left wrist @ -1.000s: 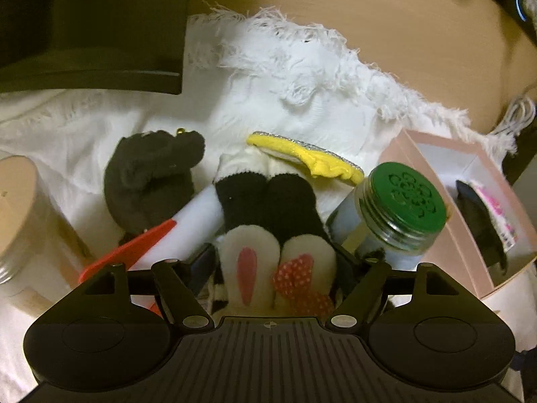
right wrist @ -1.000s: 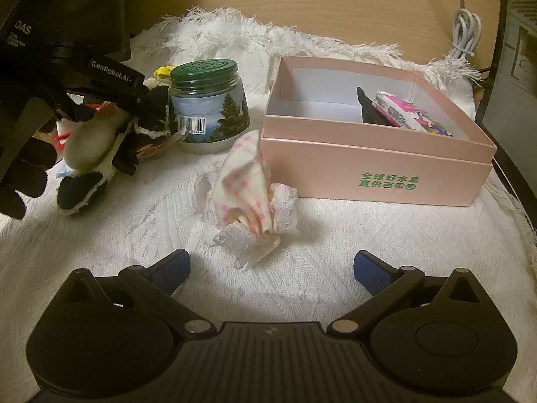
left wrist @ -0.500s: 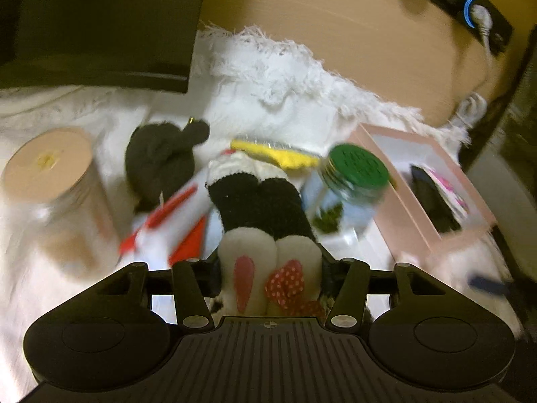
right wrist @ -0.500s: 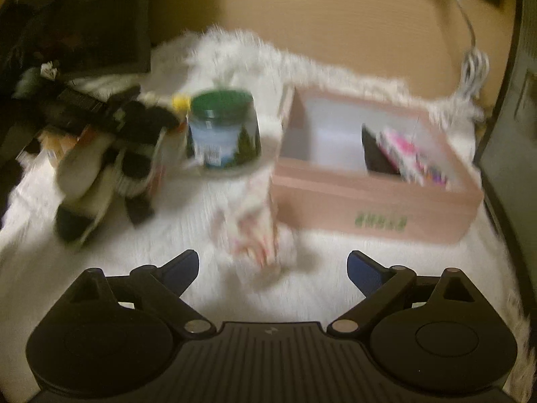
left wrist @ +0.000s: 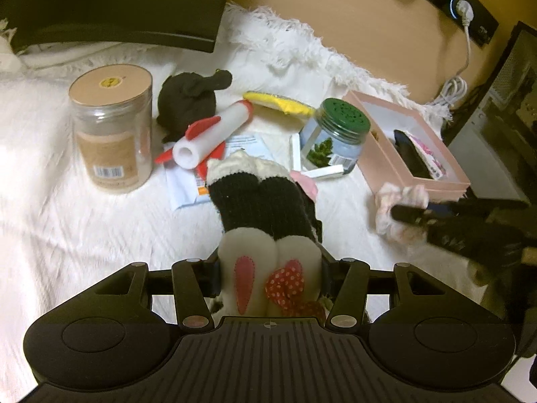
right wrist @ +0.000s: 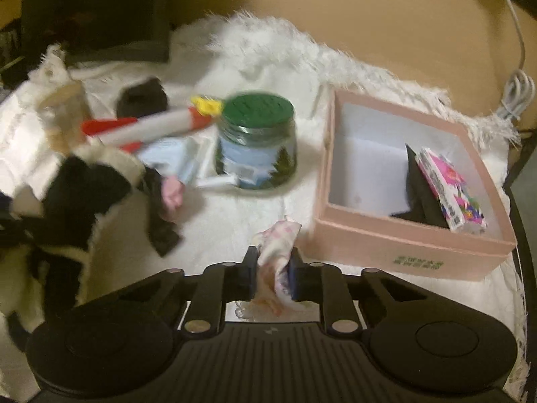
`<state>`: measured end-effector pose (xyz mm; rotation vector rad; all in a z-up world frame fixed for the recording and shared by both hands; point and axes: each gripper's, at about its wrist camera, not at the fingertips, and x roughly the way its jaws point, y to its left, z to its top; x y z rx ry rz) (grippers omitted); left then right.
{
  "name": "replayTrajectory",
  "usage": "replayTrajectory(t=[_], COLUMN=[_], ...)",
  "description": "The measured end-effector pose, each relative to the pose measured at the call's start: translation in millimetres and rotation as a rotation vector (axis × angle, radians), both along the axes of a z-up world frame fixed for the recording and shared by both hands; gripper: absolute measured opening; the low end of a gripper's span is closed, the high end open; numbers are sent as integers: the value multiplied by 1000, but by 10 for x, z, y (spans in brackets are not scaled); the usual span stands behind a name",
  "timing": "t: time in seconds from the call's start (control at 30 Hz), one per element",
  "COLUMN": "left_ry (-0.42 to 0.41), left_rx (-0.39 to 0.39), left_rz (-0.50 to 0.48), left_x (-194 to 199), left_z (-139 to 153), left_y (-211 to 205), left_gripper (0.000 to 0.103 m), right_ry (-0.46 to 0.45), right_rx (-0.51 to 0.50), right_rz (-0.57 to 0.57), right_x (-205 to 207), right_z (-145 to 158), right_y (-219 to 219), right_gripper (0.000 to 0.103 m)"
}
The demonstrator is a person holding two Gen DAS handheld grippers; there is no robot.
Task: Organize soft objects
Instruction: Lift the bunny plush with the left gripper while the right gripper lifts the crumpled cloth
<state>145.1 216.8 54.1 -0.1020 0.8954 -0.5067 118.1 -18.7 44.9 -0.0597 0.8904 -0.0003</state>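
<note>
white fringed blanket (left wrist: pixel 84 208) covers the work surface in both wrist views. my left gripper (left wrist: pixel 270 265) is clamped on a pair of black-and-cream fuzzy socks (left wrist: pixel 265 215); both pads press the cream toe ends, which carry a pink patch and a red dotted patch, and the black cuffs hang forward over the blanket. my right gripper (right wrist: pixel 272 273) has just drawn its jaws together on a pink-and-white checked cloth with lace trim (right wrist: pixel 277 255); the fabric is pinched between the blue pads, bunched above and below them. from the left wrist view that cloth sits just in front of the near wall of the pink cardboard box (left wrist: pixel 446 186). the box stands open on the blanket and holds a black item and a small pink printed packet (right wrist: pixel 451 189), both leaning against its right wall. left of the box stands a glass jar with a green perforated lid (left wrist: pixel 337 137). further left lie a white roller with red ends (left wrist: pixel 208 134), a dark brown soft item (left wrist: pixel 188 100), a yellow flat piece (left wrist: pixel 278 104), and a clear canister with a tan lid (left wrist: pixel 112 127). printed paper sheets (left wrist: pixel 188 181) lie under the roller. right wrist view is motion-blurred on its left side.
</note>
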Motion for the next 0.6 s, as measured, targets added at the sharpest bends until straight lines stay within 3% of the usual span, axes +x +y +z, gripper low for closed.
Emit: replayTrajectory(t=[0.2,0.33,0.6], left_ry=[-34,-117,-258], left_rx=[-40,-113,-271], left_rz=[-60,-125,-258], left_x=[-107,-90,301], left_z=[232,594,1149], left_y=[-60,-217,-1060], left_gripper=[57,57,57], right_ry=[-95,-171,-320], right_rx=[30,12,-42], right_rz=[49,46,-108], right_x=[-216,-313,-259], right_z=[530,903,1703], right_y=[24,-107,-856], right_gripper=[14,14,14])
